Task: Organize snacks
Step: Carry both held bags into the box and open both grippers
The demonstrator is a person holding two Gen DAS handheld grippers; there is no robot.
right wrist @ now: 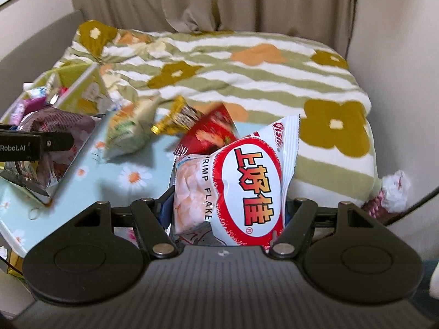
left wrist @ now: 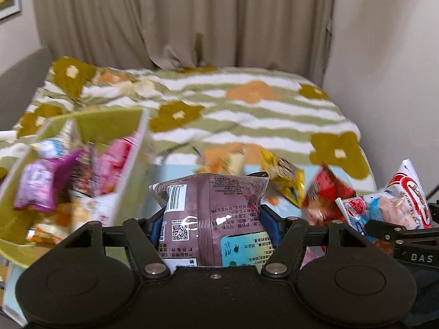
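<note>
Beige curtains point(left wrist: 192, 19) hang behind a bed with a green-striped flowered blanket point(right wrist: 247, 82), and nearer me lies a pale blue daisy-print sheet point(right wrist: 115, 175) carrying loose snack packets: a green one point(right wrist: 126, 134), a yellow one point(right wrist: 178, 120) and a red one point(right wrist: 208, 134). My left claw point(left wrist: 212, 216) pinches a brown snack bag point(left wrist: 211, 208) upright beside the green box point(left wrist: 109, 126), which already holds pink and purple packets. My right claw point(right wrist: 227, 208) grips a white-and-red shrimp flakes bag point(right wrist: 247, 186) raised above the sheet, its fingers hidden behind the bag.
</note>
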